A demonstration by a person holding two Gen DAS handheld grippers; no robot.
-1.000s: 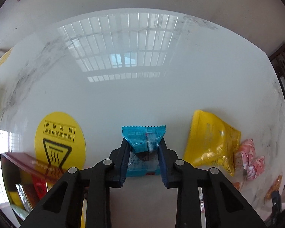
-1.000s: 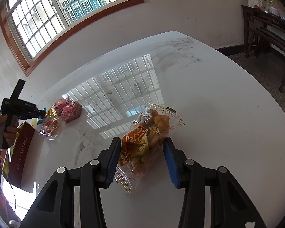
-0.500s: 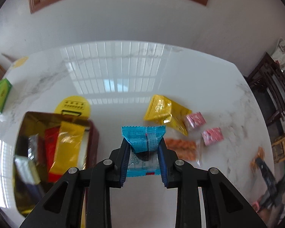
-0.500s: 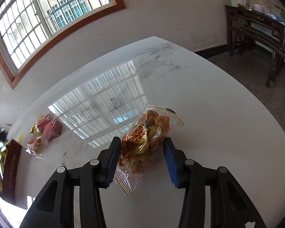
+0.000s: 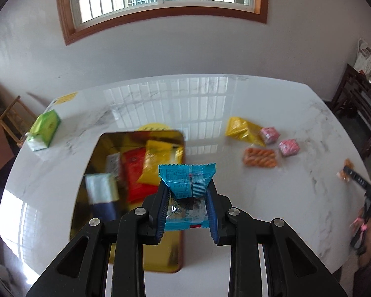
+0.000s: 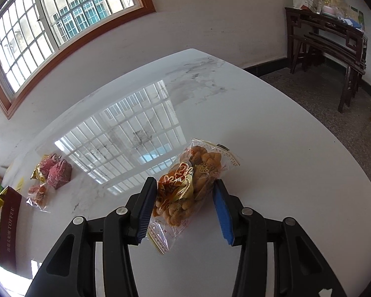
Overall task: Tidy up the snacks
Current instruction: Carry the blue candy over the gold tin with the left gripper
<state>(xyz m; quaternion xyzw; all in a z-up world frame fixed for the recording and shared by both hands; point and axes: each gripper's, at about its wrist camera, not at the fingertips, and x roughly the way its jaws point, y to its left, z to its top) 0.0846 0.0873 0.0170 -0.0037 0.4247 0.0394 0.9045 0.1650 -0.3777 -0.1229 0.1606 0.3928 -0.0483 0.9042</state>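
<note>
The left tool [image 5: 187, 199] is clamped on a blue packet [image 5: 187, 185], carried in the air above the near edge of the gold box [image 5: 104, 148]. The box lies open on the white surface [image 5: 235, 109] and already holds a red packet [image 5: 134, 170], a yellow sachet [image 5: 158, 160] and a white-and-navy one [image 5: 102, 193]. To place well, I judge the tool should move over the bare gold floor at the box's near end, go low, and only then let go, so the packet lands flat and does not slide over the rim.

The right tool [image 6: 184, 210] grips a clear bag of fried twists [image 6: 188, 188]; both pads press its sides, and its lower end seems to touch the surface. The crinkly bag could slip, so lift it slowly.

Further out lie a yellow pouch [image 5: 242, 130], two pink packs [image 5: 288, 147], an orange pack [image 5: 259, 158] and a green pack [image 5: 45, 126], all outside the box.
</note>
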